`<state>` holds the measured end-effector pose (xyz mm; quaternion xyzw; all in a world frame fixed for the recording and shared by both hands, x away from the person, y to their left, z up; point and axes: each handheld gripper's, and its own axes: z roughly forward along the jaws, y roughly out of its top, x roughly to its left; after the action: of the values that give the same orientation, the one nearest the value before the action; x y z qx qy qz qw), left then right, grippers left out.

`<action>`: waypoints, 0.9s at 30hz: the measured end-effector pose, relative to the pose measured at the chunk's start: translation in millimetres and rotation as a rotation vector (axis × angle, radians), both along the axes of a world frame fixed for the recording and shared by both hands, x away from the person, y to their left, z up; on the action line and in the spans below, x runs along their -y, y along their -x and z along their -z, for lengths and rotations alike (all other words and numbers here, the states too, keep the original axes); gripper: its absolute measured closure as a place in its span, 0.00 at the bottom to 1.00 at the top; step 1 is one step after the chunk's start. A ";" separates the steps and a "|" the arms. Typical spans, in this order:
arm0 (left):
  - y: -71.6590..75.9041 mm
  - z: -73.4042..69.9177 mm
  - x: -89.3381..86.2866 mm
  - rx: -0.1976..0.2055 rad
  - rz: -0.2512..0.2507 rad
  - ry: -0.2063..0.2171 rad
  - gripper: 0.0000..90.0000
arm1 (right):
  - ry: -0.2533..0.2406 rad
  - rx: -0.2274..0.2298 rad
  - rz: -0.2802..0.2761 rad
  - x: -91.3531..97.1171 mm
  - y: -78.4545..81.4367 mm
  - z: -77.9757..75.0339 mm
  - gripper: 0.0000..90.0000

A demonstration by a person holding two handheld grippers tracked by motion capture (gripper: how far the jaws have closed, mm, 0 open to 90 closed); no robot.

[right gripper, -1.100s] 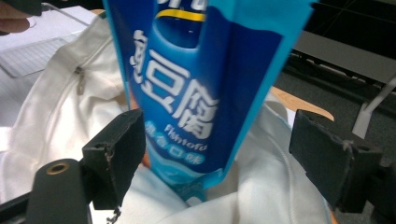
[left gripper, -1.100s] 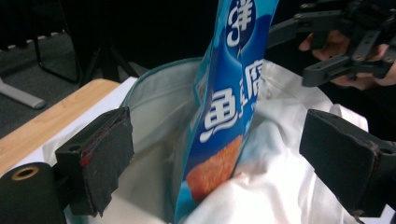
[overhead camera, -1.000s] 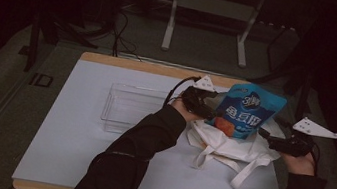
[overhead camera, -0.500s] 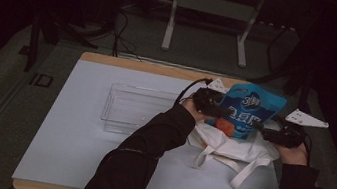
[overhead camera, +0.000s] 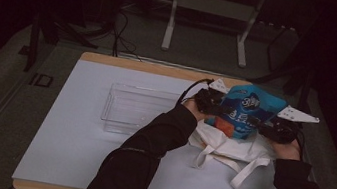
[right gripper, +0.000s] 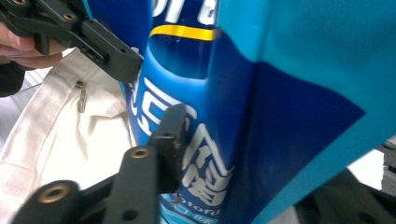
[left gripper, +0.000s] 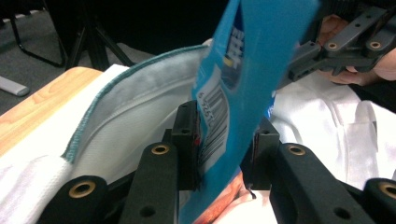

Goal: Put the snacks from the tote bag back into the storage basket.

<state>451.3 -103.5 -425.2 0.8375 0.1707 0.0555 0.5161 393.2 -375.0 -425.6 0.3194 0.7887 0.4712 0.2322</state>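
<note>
A blue snack bag (overhead camera: 247,114) stands upright above a white cloth tote (overhead camera: 229,149) at the table's right. My left gripper (overhead camera: 212,106) holds its left edge. In the left gripper view the pads (left gripper: 187,140) press the barcode side of the bag (left gripper: 252,56). My right gripper (overhead camera: 272,130) grips the bag's right side, and in the right gripper view one pad (right gripper: 170,140) dents the printed front (right gripper: 196,154) while the other jaw is hidden behind the bag. Both pairs of jaws have just been closing on the bag.
A clear plastic tray (overhead camera: 139,110) lies left of the tote on the white table top (overhead camera: 72,151). The tote's straps (overhead camera: 246,172) trail toward the front edge. Beyond the table stand a metal frame (overhead camera: 209,9) and floor cables (overhead camera: 120,31).
Both grippers have drawn inward against the snack bag's sides, and their jaws have closed onto it. The bag has stayed upright over the tote.
</note>
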 end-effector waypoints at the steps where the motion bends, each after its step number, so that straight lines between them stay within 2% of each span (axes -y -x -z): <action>1: 0.3 -0.4 1.3 0.000 -0.007 -0.003 0.81 | 0.001 0.002 0.001 -0.6 0.2 0.1 0.68; 6: 2.3 -0.3 3.5 0.012 -0.020 -0.005 0.91 | -0.001 -0.006 -0.007 -1.2 0.4 0.0 0.77; 11: 5.5 -2.2 7.3 0.043 -0.041 -0.030 0.95 | -0.024 -0.027 -0.009 -0.6 -0.3 0.0 0.89; 17: 7.3 -5.9 8.1 0.066 -0.026 -0.038 0.98 | -0.031 -0.037 -0.012 0.3 0.0 -2.7 0.93; 22: 7.4 -10.0 6.7 0.053 -0.030 -0.005 0.99 | -0.059 -0.026 -0.011 2.6 1.2 -11.4 0.94; 27: 7.7 -19.1 4.7 0.064 -0.022 -0.005 0.99 | -0.059 -0.014 -0.016 1.9 1.7 -19.1 0.95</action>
<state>443.6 -108.2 -406.1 0.8346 0.1632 0.0886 0.5186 391.4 -376.9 -406.5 0.3229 0.7786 0.4938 0.2135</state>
